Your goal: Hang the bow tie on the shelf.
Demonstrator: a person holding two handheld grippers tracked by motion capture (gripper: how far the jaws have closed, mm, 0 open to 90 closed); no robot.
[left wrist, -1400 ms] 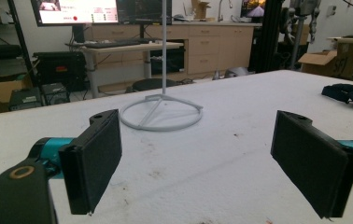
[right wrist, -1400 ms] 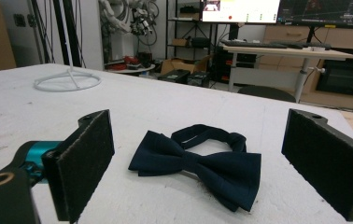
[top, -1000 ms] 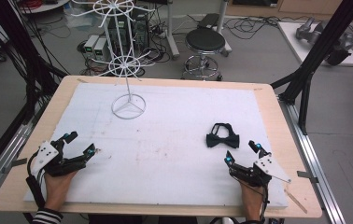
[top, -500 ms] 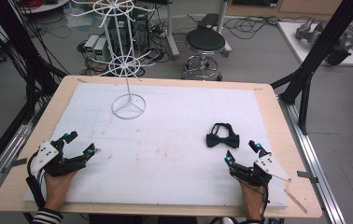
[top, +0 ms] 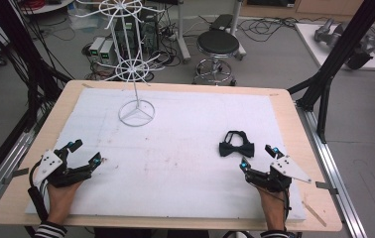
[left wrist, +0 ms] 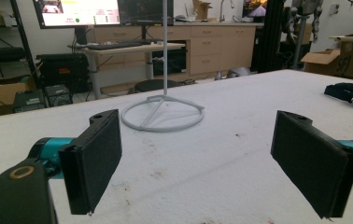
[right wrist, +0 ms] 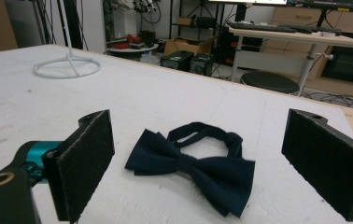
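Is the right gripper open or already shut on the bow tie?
Open. In the right gripper view the right gripper has its jaws wide apart, and the bow tie lies flat on the white mat beyond them, untouched.

Wooden table (top: 22,198) with a white foam mat (top: 185,148) on top, light stains and scuffs on it. Black frame struts (top: 339,54) rise at both sides, aluminium rails (top: 334,163) run along the table edges. Grey floor (top: 275,59), lots of loose cables (top: 275,22) on it. Black round stool (top: 218,43) just behind the table's far edge, small grey boxes (top: 101,48) on the floor to its left. White board with grey hardware (top: 342,42) on the floor far right. Left gripper view: light wood cabinets (left wrist: 212,49) along the back wall, a desk with keyboard (left wrist: 118,45), lit monitor (left wrist: 79,11) above, cardboard box (left wrist: 333,60) at right. Even indoor light.
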